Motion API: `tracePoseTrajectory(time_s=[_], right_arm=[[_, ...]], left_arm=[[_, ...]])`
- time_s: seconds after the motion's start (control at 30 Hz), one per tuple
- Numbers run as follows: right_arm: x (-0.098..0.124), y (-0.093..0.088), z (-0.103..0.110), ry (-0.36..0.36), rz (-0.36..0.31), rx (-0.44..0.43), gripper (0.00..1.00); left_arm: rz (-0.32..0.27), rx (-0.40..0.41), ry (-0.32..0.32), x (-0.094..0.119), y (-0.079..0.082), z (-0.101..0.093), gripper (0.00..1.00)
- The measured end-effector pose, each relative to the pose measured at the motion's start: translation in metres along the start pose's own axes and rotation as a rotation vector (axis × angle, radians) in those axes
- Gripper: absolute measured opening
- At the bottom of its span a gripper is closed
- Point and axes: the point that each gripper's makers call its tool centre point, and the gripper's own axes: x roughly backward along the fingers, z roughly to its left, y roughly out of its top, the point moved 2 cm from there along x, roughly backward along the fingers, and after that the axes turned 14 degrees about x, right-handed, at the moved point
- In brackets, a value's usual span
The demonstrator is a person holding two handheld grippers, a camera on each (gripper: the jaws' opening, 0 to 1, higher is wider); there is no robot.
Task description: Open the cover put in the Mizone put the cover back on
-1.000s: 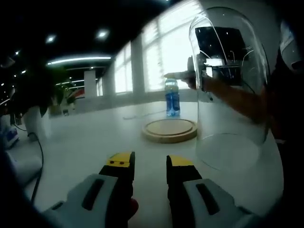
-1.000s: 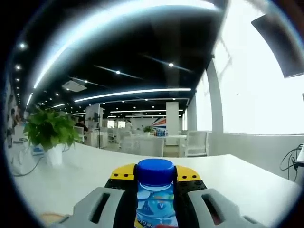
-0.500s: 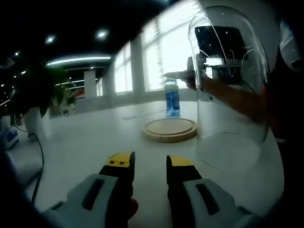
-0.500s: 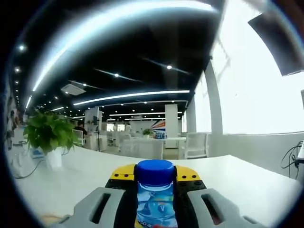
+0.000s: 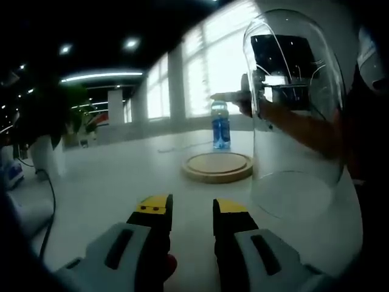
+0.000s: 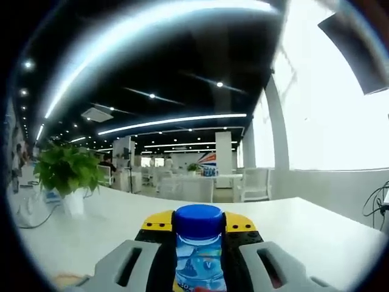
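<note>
Gripping the Mizone bottle by its body, the right gripper has both jaws pressed against the sides just under the blue cap. From the left gripper view, that bottle stands at about 12 o'clock on the white table, just behind a round wooden base. At 2 o'clock, near the base, a clear glass dome cover stands upright on the table. The left gripper hangs low over the table at 6 o'clock, jaws parted with nothing between them. A potted plant stands at 9 o'clock in the right gripper view.
</note>
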Motion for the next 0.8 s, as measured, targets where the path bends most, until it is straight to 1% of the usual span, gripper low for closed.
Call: tracePoseTrajectory(time_s=[0.17,0.4,0.8], right_arm=[[-0.001,0.001,0.003,0.019,0.008,0.0,0.2],[0.002,0.004,0.016,0.064,0.007,0.023,0.2],[0.005,0.01,0.03,0.122,0.003,0.025,0.2]], left_arm=[[0.0,0.001,-0.001,0.0,0.0,0.0,0.21],[-0.001,0.001,-0.001,0.0,0.0,0.0,0.21],[-0.001,0.0,0.001,0.001,0.0,0.0,0.21]])
